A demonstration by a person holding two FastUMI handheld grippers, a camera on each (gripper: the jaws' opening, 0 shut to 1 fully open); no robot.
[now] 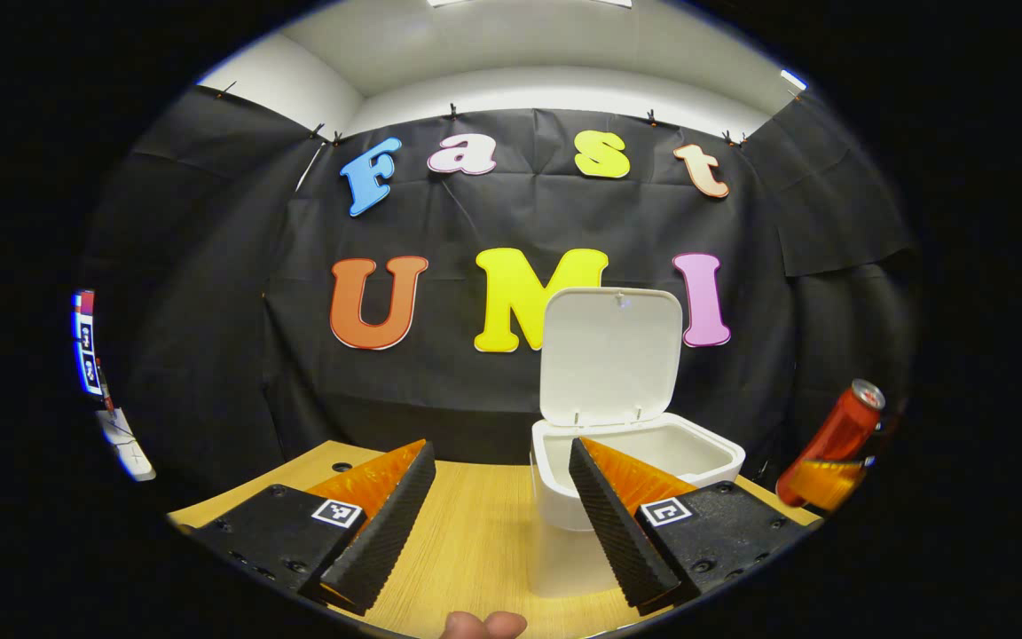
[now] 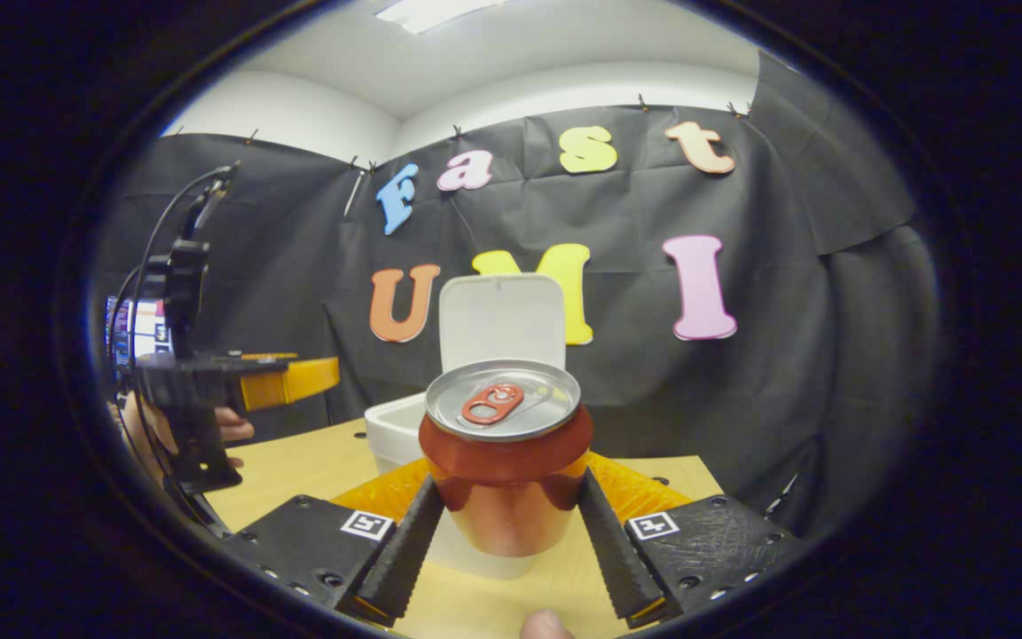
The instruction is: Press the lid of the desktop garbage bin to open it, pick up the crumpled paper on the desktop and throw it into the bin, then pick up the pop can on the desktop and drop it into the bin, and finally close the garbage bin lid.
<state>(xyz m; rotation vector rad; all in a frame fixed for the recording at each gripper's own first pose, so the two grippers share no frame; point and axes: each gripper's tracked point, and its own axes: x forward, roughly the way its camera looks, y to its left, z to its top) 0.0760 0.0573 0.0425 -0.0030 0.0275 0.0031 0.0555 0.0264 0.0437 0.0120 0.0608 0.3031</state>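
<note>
A white desktop bin [image 1: 635, 448] stands on the wooden table with its lid [image 1: 610, 355] flipped up and open. My left gripper [image 1: 502, 515] hovers open just in front of the bin, nothing between its fingers. A red pop can [image 2: 505, 466] is lifted off the table, and my right gripper [image 2: 507, 524] is shut on its sides, with the bin [image 2: 396, 430] and its raised lid [image 2: 500, 324] right behind it. The same can [image 1: 835, 444] appears tilted in the air at the far right of the left gripper view. The crumpled paper is hidden from me.
The wooden table [image 1: 467, 541] runs to the black cloth wall behind the bin. The other gripper [image 2: 209, 382] and the hand holding it sit at the left of the right gripper view. A small hole [image 1: 341, 466] marks the table's far left corner.
</note>
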